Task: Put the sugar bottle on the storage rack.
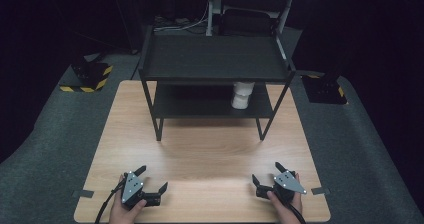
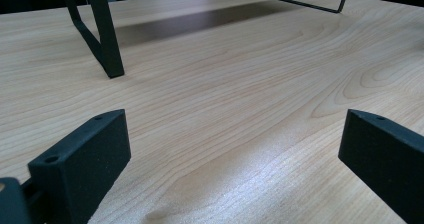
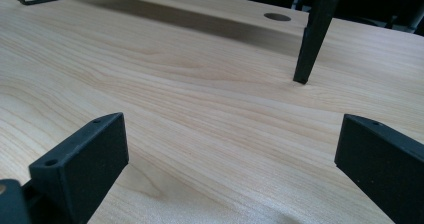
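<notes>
A black two-tier metal shelf stands at the far half of the wooden table. A white cup-like object sits on its lower tier, right of centre. My left gripper rests near the table's front left, held by a hand, jaws wide apart with nothing between them. My right gripper rests near the front right, also held by a hand, open and empty. In the left gripper view a shelf leg rises ahead; in the right gripper view another leg stands ahead on the right.
Grey carpet surrounds the table. Black bases with yellow-black hazard tape sit on the floor at back left and back right. A round cable hole is in the tabletop beyond the shelf. Tape tabs mark the table's front corners.
</notes>
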